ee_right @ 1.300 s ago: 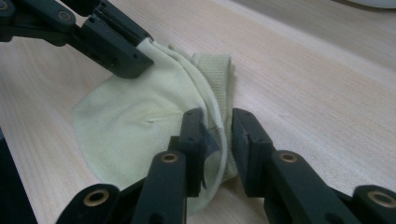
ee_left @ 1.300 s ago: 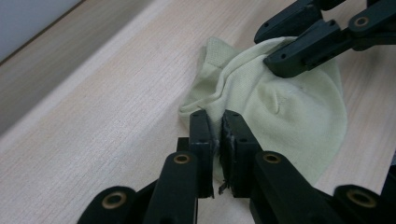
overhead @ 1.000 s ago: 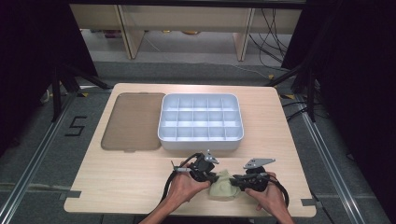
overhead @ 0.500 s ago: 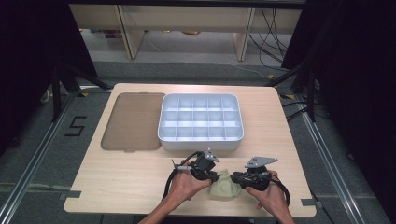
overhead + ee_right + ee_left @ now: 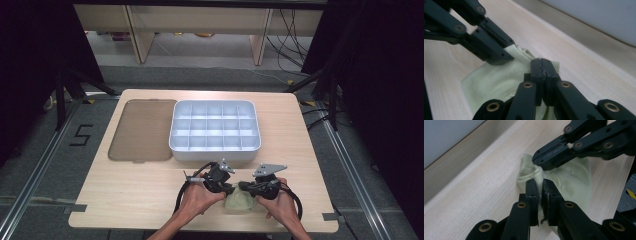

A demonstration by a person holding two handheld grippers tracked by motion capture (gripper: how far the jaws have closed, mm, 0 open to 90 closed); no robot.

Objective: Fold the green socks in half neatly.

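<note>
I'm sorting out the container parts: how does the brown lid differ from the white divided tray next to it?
The brown lid is a flat, dark, see-through sheet; the white divided tray is a deeper opaque box. The lid has one unbroken surface, while the tray is split into a grid of empty compartments. The lid lies left of the tray. Both are rounded rectangles resting flat on the wooden table, side by side.

Wooden table [image 5: 150,195]: brown lid [image 5: 142,130], compartment tray [image 5: 215,126], pale cloth [image 5: 240,202].
</note>
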